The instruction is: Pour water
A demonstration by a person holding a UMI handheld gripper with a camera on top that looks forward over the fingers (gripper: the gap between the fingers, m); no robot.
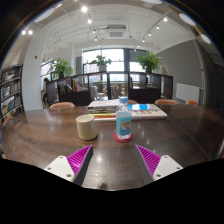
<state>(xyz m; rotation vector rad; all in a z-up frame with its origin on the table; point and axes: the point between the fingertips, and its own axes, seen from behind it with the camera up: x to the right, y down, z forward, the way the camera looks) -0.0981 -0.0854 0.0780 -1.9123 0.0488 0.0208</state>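
Observation:
A clear plastic water bottle (124, 120) with a blue label and white cap stands upright on a small red coaster (122, 139) on the dark wooden table (50, 135). Just to its left stands a cream-coloured cup (87, 127). My gripper (114, 160) is open, its two magenta pads (79, 158) spread wide with nothing between them. Both the bottle and the cup stand a short way beyond the fingertips, the bottle roughly in line with the gap.
Papers and a tray (128, 108) lie on the table behind the bottle. Chairs (62, 105) stand along the far side. Bookshelves (10, 95) fill the left wall, and potted plants (101, 63) stand by the large windows.

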